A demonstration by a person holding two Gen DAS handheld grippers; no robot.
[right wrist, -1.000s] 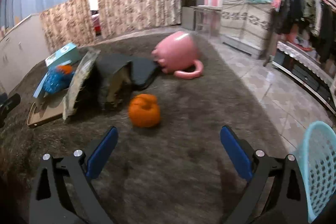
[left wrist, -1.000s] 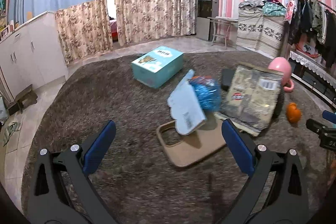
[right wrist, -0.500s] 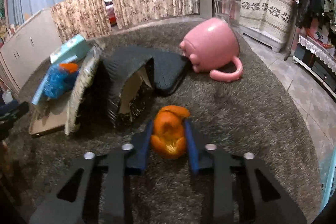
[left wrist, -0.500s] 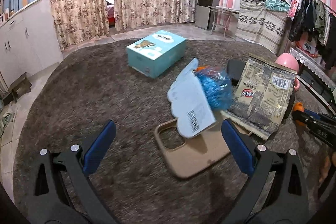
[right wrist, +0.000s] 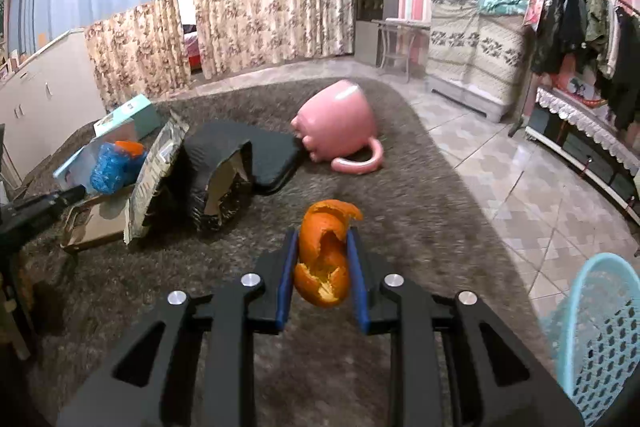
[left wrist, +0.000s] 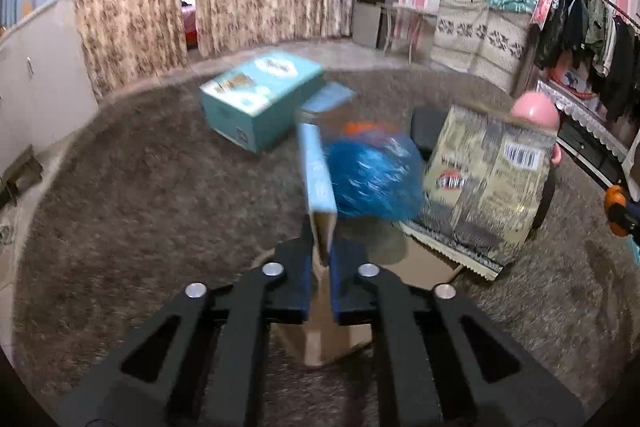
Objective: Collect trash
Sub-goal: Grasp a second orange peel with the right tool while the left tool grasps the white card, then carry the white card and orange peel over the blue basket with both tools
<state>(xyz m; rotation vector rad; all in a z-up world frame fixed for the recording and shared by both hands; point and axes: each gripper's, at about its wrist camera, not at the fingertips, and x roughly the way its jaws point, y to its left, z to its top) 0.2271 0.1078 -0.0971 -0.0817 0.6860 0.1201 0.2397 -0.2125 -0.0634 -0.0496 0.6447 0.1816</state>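
My left gripper (left wrist: 320, 259) is shut on the lower edge of a light-blue packaging card (left wrist: 318, 183), which stands edge-on between the blue pads. A crumpled blue plastic wrapper (left wrist: 374, 179) hangs against the card's right side. My right gripper (right wrist: 323, 241) is shut on a torn orange peel (right wrist: 324, 267), held a little above the brown rug (right wrist: 400, 195). In the left wrist view the peel (left wrist: 614, 201) and the right gripper show small at the right edge. In the right wrist view the left gripper's dark body (right wrist: 36, 211) reaches in from the left.
On the rug lie a teal box (left wrist: 260, 99), a printed snack bag (left wrist: 488, 179), a tan phone case (left wrist: 320, 339), a black pad (right wrist: 268, 155) and a tipped pink mug (right wrist: 340, 127). A light-blue mesh basket (right wrist: 596, 331) stands at the right on the tiled floor.
Both grippers went from wide open to shut. The left one closed on the card, which now stands edge-on. The right one closed on the peel and lifted it off the rug.
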